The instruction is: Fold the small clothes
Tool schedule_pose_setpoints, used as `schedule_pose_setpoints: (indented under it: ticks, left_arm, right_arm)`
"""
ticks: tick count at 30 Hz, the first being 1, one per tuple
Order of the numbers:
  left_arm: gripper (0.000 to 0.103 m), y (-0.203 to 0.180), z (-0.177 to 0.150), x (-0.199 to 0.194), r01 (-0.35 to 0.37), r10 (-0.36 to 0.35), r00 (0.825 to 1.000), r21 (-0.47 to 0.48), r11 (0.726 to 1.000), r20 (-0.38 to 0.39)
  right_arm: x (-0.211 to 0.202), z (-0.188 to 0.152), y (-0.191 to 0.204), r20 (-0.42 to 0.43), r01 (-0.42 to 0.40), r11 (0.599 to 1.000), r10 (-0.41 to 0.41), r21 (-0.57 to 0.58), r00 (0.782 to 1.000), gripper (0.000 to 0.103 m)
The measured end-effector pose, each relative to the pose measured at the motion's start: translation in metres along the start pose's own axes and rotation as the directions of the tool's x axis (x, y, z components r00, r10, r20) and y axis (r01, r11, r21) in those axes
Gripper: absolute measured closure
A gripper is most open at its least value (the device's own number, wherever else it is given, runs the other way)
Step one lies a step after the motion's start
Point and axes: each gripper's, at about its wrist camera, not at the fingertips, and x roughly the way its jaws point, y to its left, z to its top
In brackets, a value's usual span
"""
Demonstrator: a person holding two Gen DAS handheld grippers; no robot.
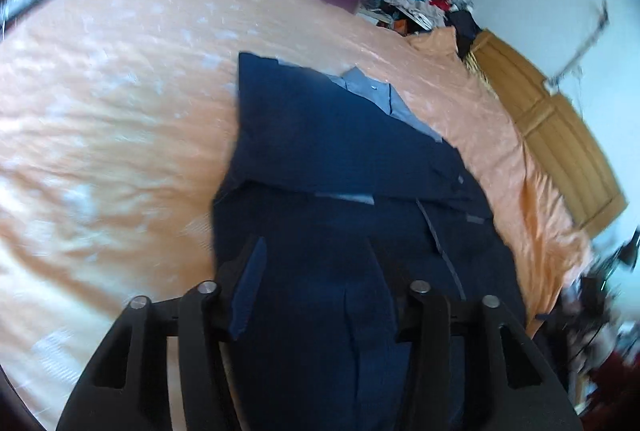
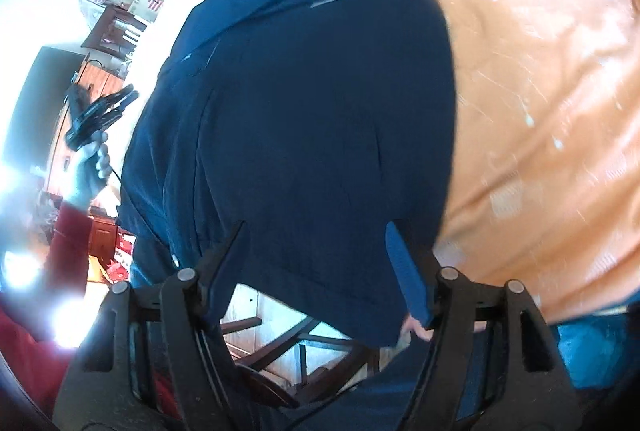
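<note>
**A:** Looking at the bed, where does the garment lie?

**B:** The navy jacket is spread on the peach bedsheet, its grey-lined collar end away from the person and its hem hanging off the near edge of the mattress. One side looks already turned in over the body, so I judge the fold as partly made, not finished.

**A:** And the claws?

**B:** Both are spread wide. The left gripper hovers over the lower part of the jacket with nothing between its fingers. The right gripper is over the hanging hem, fingers apart, cloth visible between them but not pinched. In the right wrist view the left gripper shows again at the far side of the jacket, held in a hand with a red sleeve, clear of the cloth.

**A:** So which step is this?

**B:** Probably the moment between folds: nothing held, both tools placed to take the hem.

**A:** What does the next move need?

**B:** Each claw should close on a hem corner, catching every layer, then both carry the hem up toward the collar together so the crease lies straight. The thick fabric may slip from a shallow pinch.
</note>
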Motion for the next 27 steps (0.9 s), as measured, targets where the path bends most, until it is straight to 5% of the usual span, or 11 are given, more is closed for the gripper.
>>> schedule_pose_setpoints:
  ticks: [5, 11, 13, 18, 24, 27]
  left_arm:
    - [0.066, 0.009, 0.008, 0.05, -0.042, 0.038, 0.999, -0.123, 0.992, -0.036]
    - [0.066, 0.014, 0.022, 0.078, -0.12, 0.118, 0.993, -0.14, 0.983, -0.021]
    - [0.074, 0.019, 0.024, 0.08, -0.178, 0.182, 0.983, -0.138, 0.974, 0.018]
    - [0.08, 0.037, 0.012, 0.068, -0.126, 0.158, 0.978, -0.218, 0.968, 0.135]
    - [0.08, 0.041, 0.013, 0.074, -0.106, 0.138, 0.983, -0.232, 0.967, 0.124]
    - [0.08, 0.042, 0.011, 0.075, -0.096, 0.131, 0.982, -0.236, 0.967, 0.138]
  right_arm:
    - [0.013, 0.022, -0.005, 0.011, -0.002, 1.0, 0.002, 0.012, 1.0, 0.052]
    - [0.022, 0.051, 0.006, 0.032, -0.032, 0.999, 0.033, -0.019, 0.999, 0.055]
    - [0.025, 0.06, 0.015, 0.035, -0.048, 0.998, 0.049, -0.039, 0.998, 0.055]
    - [0.033, 0.092, 0.058, 0.032, -0.086, 0.983, 0.093, -0.161, 0.995, 0.055]
    - [0.091, 0.198, 0.167, 0.021, -0.261, 0.887, 0.291, -0.381, 0.956, 0.055]
    - [0.153, 0.248, 0.225, -0.071, -0.351, 0.827, 0.357, -0.439, 0.931, 0.065]
